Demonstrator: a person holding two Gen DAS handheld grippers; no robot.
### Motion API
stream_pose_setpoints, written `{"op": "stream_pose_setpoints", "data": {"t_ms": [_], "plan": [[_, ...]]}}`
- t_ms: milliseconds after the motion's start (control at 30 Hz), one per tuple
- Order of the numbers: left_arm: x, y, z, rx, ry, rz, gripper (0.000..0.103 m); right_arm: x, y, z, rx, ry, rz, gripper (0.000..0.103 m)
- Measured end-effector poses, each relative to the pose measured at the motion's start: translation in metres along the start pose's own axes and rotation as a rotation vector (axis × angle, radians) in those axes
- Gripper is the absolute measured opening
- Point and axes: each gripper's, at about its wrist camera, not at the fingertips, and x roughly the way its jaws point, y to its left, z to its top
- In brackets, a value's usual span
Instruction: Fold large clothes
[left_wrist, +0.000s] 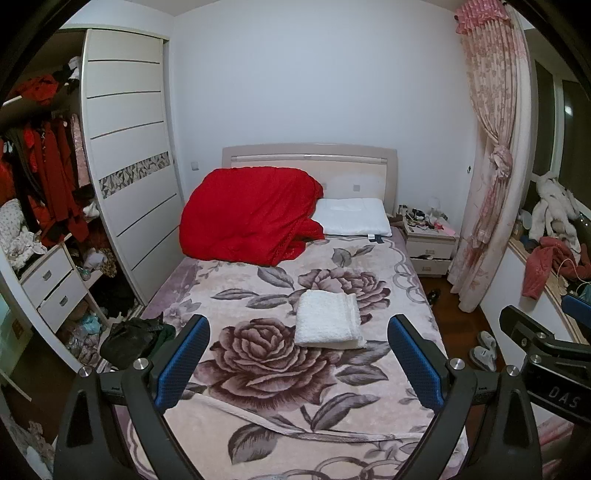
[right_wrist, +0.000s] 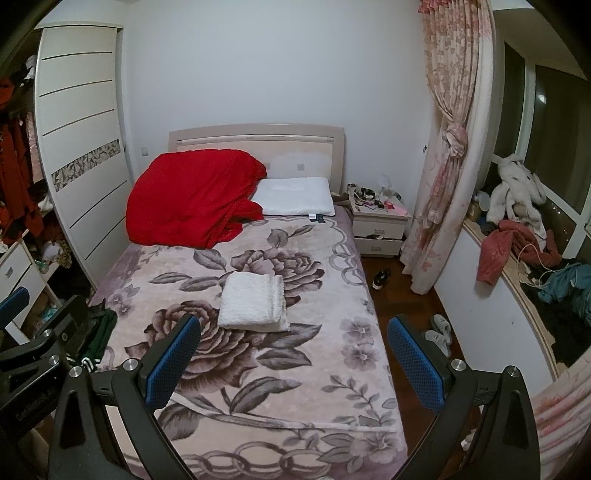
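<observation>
A white fluffy garment (left_wrist: 328, 319) lies folded into a neat rectangle in the middle of the bed (left_wrist: 280, 413), on a pink blanket with large rose prints. It also shows in the right wrist view (right_wrist: 254, 302). My left gripper (left_wrist: 299, 363) is open and empty, held above the near half of the bed, short of the folded garment. My right gripper (right_wrist: 293, 362) is open and empty too, held over the bed's near right edge. A dark green and black garment (left_wrist: 135, 341) lies crumpled at the bed's left edge.
A red quilt (left_wrist: 251, 212) and a white pillow (left_wrist: 354, 217) sit at the headboard. An open wardrobe (left_wrist: 44, 206) with hanging clothes stands left. A nightstand (left_wrist: 430, 245), a pink curtain (left_wrist: 491, 158), slippers (right_wrist: 439, 332) and a cluttered window ledge (right_wrist: 535, 266) are right.
</observation>
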Motion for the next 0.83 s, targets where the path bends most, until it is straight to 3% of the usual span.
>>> {"op": "stream_pose_setpoints", "data": {"t_ms": [833], "plan": [[-0.0101, 0.0081, 0.0021, -0.006, -0.016, 0.013, 0.098, -0.0021, 0.0048, -0.0006, 0.000, -0.007, -0.002, 0.103]]}}
